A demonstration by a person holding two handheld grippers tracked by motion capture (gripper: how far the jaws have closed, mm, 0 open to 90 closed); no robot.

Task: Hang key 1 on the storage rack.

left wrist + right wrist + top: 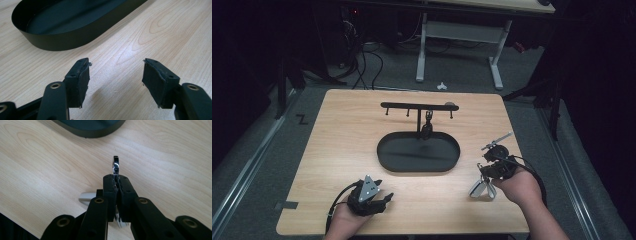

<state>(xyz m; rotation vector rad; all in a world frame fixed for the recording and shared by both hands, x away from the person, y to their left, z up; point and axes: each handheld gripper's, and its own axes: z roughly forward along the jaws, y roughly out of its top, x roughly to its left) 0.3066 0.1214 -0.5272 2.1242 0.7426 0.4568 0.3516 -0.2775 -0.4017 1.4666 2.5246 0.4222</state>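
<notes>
My right gripper is at the table's front right, shut on a shiny metal key ring. Silver flat pieces hang from the ring just over the wood, and one silver piece pokes out beside the jaws. My left gripper rests low at the front left, open, with bare wood between its pads. A black oval tray lies mid-table, and a black T-shaped hook rack rises from its back. A small dark item hangs from one hook.
The wooden table has bare room to the left and right of the tray. Its front edge runs just under both hands. Beyond the far edge are cables on the floor and a white desk frame.
</notes>
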